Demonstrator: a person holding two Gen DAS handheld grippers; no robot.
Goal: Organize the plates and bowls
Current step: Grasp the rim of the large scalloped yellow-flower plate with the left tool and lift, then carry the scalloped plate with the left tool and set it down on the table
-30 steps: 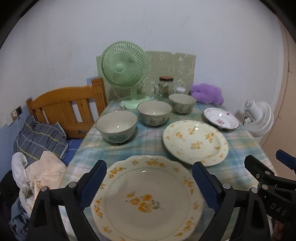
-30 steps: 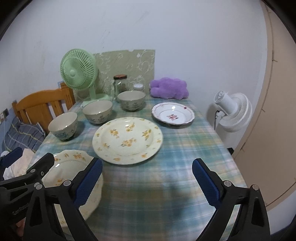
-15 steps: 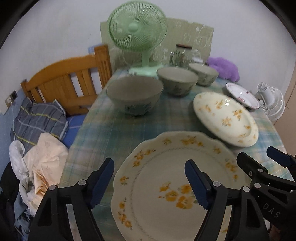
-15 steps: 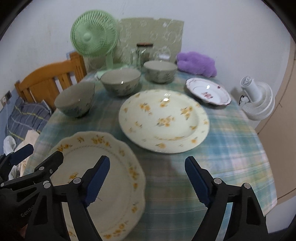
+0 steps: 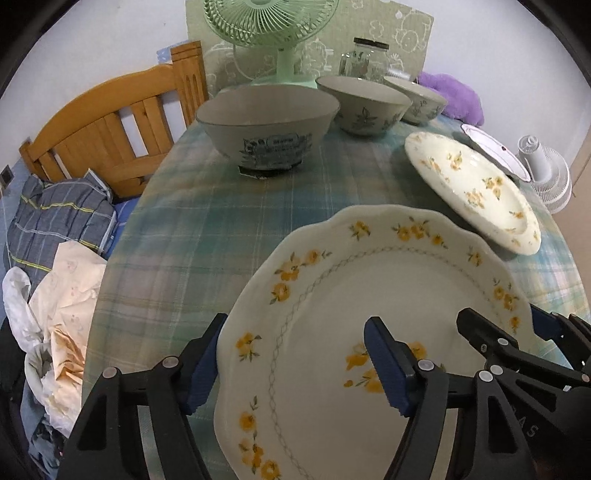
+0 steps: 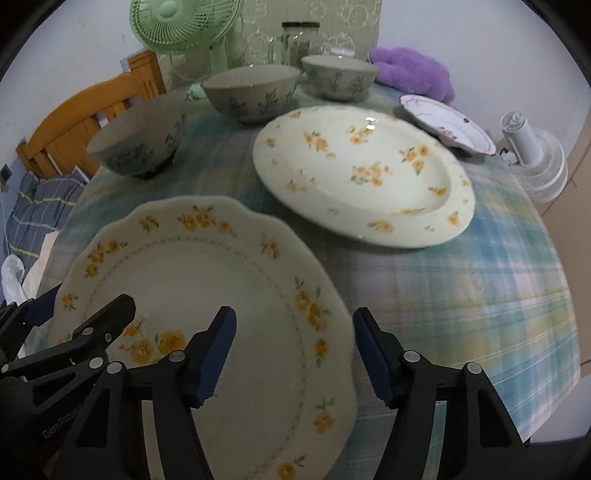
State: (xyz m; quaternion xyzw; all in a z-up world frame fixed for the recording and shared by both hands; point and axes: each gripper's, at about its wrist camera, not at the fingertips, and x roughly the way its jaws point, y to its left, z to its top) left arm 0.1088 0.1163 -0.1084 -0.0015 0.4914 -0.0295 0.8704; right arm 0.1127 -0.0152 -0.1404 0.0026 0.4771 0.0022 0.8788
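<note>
A scalloped plate (image 5: 369, 302) (image 6: 207, 280) with yellow flowers lies at the near edge of the plaid tablecloth. My left gripper (image 5: 293, 365) straddles its left rim, one finger outside, one over the plate; its jaws are closing and the pads are not pressing. My right gripper (image 6: 295, 358) straddles the right rim the same way, jaws closing, no contact seen. Behind lies a large round flowered plate (image 5: 476, 184) (image 6: 365, 173). Three grey-green bowls (image 5: 267, 122) (image 5: 364, 107) (image 5: 417, 99) stand in a row at the back. A small pink-flowered plate (image 6: 447, 122) sits far right.
A green fan (image 5: 273, 22), a glass jar (image 5: 364, 59) and a purple plush (image 6: 413, 70) stand along the back wall. A wooden chair (image 5: 103, 144) and a pile of clothes (image 5: 55, 258) are left of the table. A white fan (image 6: 535, 162) is on the right.
Both grippers have come down and forward onto the scalloped plate. Their jaws have narrowed and now straddle its left and right rims. The dishes have not moved.
</note>
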